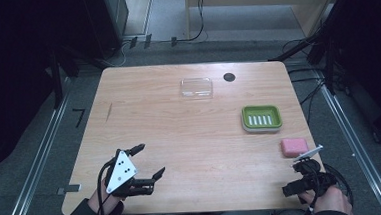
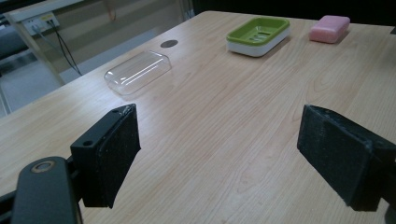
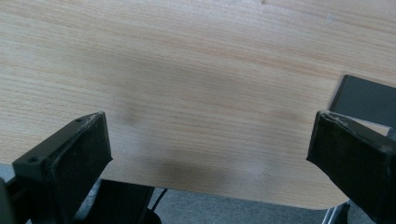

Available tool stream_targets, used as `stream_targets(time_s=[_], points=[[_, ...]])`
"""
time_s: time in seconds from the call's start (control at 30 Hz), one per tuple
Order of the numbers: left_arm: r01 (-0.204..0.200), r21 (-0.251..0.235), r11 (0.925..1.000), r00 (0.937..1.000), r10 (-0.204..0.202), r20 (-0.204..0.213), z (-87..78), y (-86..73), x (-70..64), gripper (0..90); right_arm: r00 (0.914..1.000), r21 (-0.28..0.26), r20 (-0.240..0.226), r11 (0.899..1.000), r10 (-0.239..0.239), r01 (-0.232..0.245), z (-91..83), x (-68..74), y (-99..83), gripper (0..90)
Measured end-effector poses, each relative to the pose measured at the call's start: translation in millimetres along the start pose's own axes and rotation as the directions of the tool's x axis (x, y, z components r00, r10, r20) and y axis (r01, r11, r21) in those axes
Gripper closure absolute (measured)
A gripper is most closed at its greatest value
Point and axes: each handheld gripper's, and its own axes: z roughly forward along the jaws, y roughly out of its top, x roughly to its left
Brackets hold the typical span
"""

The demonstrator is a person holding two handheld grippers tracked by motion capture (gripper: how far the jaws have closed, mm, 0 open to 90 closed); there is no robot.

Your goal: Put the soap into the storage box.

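Hovering spread-jawed near the table's (image 1: 190, 137) front edge: left gripper (image 1: 149, 162), right gripper (image 1: 302, 173); pink soap (image 1: 294, 146) lying beside green dish (image 1: 262, 118).

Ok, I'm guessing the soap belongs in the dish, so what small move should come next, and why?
Probably bring the right gripper forward to the pink soap bar. Its jaws stand open and empty just behind the bar, at the table's near edge. The green soap dish lies empty beyond the bar, while the left gripper, also open, sits far across the table.
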Motion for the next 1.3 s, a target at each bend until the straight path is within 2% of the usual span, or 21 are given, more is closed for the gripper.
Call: stream_targets(time_s=[0.37, 0.47, 0.63, 0.7, 0.77, 0.93, 1.03, 1.17, 1.3], points=[[-0.005, 0.008, 1.0000, 1.0000, 0.005, 0.003, 0.7, -0.3, 0.0, 14.0, 0.9999, -0.004, 0.000, 1.000, -0.015, 0.015, 0.3, 1.5, 1.9, 0.0], [0.005, 0.012, 0.9999, 1.0000, -0.005, -0.002, 0.9, -0.4, 0.7, 14.0, 0.9997, -0.002, -0.001, 1.000, -0.025, 0.025, 1.5, 2.7, 6.6, 0.0], [-0.008, 0.022, 0.9997, 1.0000, 0.008, 0.002, -0.5, -0.6, -0.8, 14.0, 0.9994, 0.000, 0.008, 0.999, -0.032, 0.032, 1.1, 3.8, 10.8, 0.0], [-0.002, 0.014, 0.9999, 1.0000, 0.002, -0.004, -2.5, -1.1, -0.1, 14.0, 0.9991, -0.009, 0.011, 0.999, -0.041, 0.041, -0.2, 4.2, 13.0, 0.0], [0.003, 0.013, 0.9999, 0.9999, -0.003, -0.010, -3.1, -1.5, 0.0, 14.0, 0.9991, -0.013, 0.012, 0.999, -0.040, 0.040, -2.1, 5.1, 15.2, 0.0], [-0.014, 0.018, 0.9997, 0.9999, 0.014, 0.003, -2.6, -0.8, -1.3, 14.0, 0.9995, -0.021, 0.007, 0.999, -0.032, 0.032, -3.0, 3.2, 17.2, 0.0], [-0.002, 0.016, 0.9999, 1.0000, 0.002, -0.006, -1.8, -0.8, -0.8, 14.0, 0.9997, -0.029, 0.004, 0.999, -0.026, 0.026, -3.6, 1.8, 18.0, 0.0], [-0.010, 0.020, 0.9997, 0.9999, 0.010, 0.002, -0.9, -0.6, -0.7, 14.0, 0.9999, -0.046, -0.010, 0.999, -0.007, 0.007, -5.4, -2.0, 23.3, 0.0], [-0.007, 0.021, 0.9997, 1.0000, 0.007, 0.000, -0.8, -0.5, -0.3, 14.0, 0.9999, -0.054, -0.011, 0.998, -0.010, 0.009, -6.6, -3.5, 26.2, 0.0]])
